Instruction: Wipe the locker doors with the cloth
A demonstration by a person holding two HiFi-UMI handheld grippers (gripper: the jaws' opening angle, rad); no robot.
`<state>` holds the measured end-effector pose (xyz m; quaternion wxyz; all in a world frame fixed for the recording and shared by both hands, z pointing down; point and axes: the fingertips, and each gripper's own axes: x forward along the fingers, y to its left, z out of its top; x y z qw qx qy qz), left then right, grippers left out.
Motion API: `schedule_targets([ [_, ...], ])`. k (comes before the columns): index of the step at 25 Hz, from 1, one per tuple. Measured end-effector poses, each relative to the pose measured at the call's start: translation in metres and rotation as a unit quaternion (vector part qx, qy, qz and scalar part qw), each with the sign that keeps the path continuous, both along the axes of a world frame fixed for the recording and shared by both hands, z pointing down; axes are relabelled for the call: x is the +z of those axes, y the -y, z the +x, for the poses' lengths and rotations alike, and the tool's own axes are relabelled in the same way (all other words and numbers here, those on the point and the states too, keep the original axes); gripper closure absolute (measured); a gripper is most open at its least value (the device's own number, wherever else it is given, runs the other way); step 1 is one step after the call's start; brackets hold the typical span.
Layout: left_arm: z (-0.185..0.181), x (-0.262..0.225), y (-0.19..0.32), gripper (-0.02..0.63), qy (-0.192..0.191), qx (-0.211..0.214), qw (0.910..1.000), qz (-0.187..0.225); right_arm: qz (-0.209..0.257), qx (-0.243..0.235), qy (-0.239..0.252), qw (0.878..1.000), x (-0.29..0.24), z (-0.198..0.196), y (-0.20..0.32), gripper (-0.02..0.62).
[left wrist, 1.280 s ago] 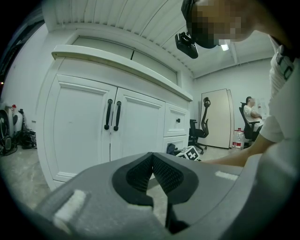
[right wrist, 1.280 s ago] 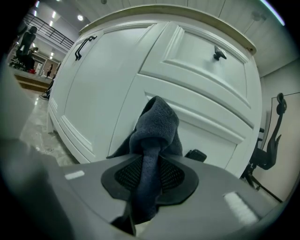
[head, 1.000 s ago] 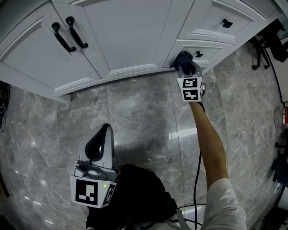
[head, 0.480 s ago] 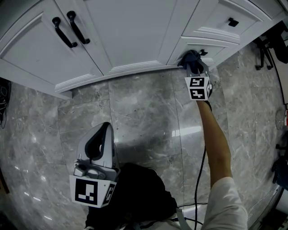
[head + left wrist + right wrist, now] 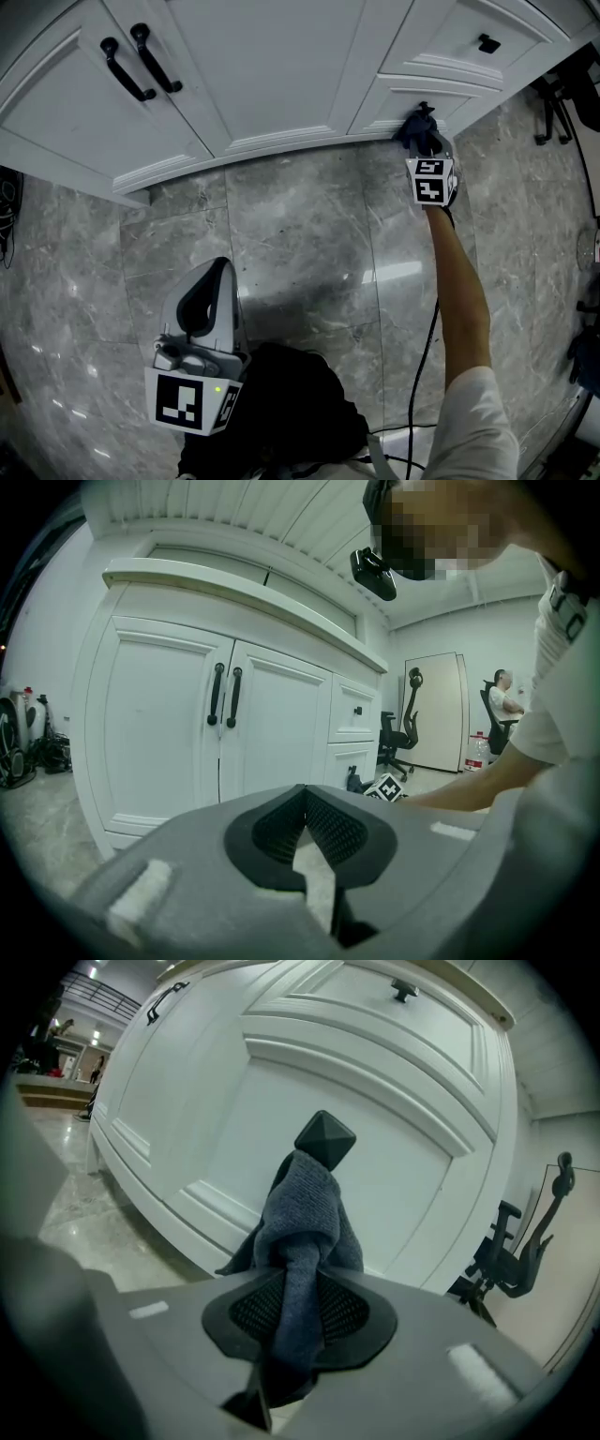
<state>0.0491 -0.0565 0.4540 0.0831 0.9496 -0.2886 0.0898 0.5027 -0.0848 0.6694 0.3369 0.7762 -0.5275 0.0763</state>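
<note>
My right gripper [image 5: 422,141] is shut on a dark blue-grey cloth [image 5: 305,1218], which presses against the lowest white drawer front [image 5: 375,1147] just under its small black knob [image 5: 325,1140]. In the head view the cloth [image 5: 415,126] sits at the bottom right of the white cabinet [image 5: 272,66], with the person's bare arm [image 5: 459,291] stretched out behind it. My left gripper [image 5: 208,309] hangs low over the grey floor, far from the doors, its jaws shut with nothing between them [image 5: 305,841]. The two tall doors with black handles [image 5: 225,696] stand ahead of it.
Grey marble floor tiles [image 5: 300,244] run along the cabinet's base. Black office chairs [image 5: 562,89] stand to the right of the cabinet. Cables and gear lie at the far left [image 5: 7,220]. Another person sits in the background [image 5: 506,691].
My right gripper has slid the cloth to the right along the lowest drawer front, from its left edge to under the knob. The left gripper has stayed put.
</note>
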Motion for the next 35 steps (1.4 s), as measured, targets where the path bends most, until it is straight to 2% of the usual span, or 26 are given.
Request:
schedule_targets([
  [4, 0.0, 0.001, 0.001, 0.604, 0.002, -0.002, 1.0, 0.0, -0.002, -0.003, -0.004, 1.0, 0.0, 0.002, 0.0, 0.511],
  [8, -0.001, 0.001, 0.001, 0.604, 0.001, -0.002, 1.0, 0.001, 0.014, 0.026, 0.021, 0.999, -0.001, 0.018, -0.006, 0.511],
  [17, -0.006, 0.0, 0.0, 0.604, 0.002, -0.004, 1.0, -0.001, 0.015, 0.046, 0.031, 0.998, -0.013, 0.03, -0.01, 0.511],
  [21, -0.005, -0.004, 0.0, 0.604, -0.001, -0.003, 1.0, 0.0, 0.033, 0.058, 0.031, 0.997, -0.03, 0.041, -0.01, 0.511],
  [35, -0.012, -0.017, -0.005, 0.604, -0.015, -0.005, 0.9999, 0.007, 0.041, 0.051, -0.019, 0.998, -0.103, 0.059, -0.01, 0.511],
])
